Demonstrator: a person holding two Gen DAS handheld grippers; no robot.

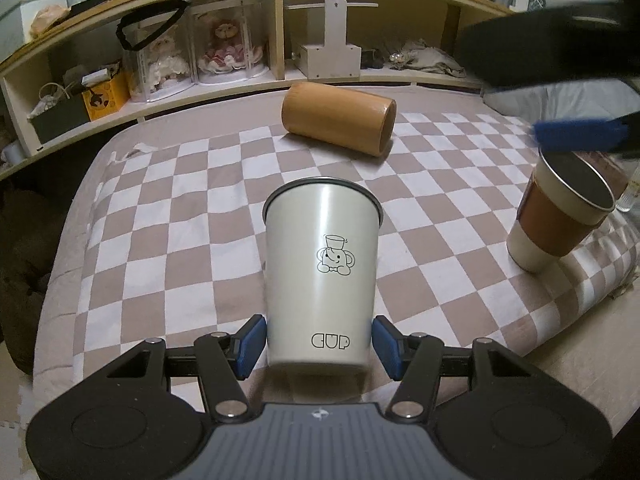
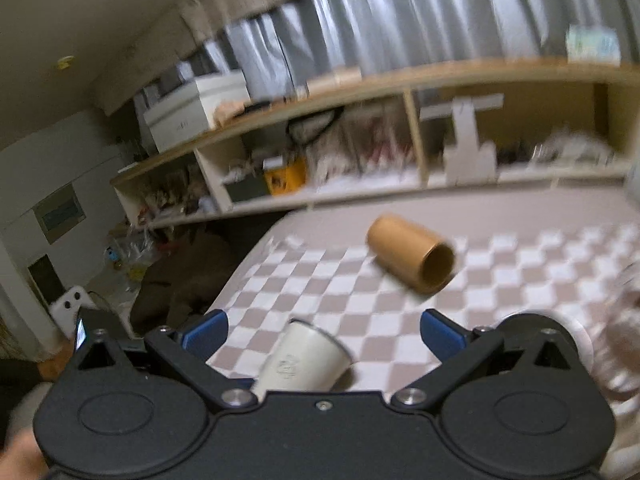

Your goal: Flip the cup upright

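Observation:
A white metal cup (image 1: 322, 268) marked "CUP" is held between the blue pads of my left gripper (image 1: 320, 342), which is shut on its base, rim pointing away from the camera. The same cup shows in the right wrist view (image 2: 304, 362), low and tilted over the checkered cloth. My right gripper (image 2: 322, 334) is open and empty, above the cloth; the view is blurred by motion. In the left wrist view the right gripper's blue pad (image 1: 576, 136) appears at the upper right, over a paper cup.
A wooden cylinder cup (image 1: 338, 118) lies on its side on the checkered cloth (image 1: 168, 208), also in the right wrist view (image 2: 412, 258). A paper cup with a brown sleeve (image 1: 560, 216) stands tilted at the right. A cluttered shelf (image 1: 224, 60) runs behind.

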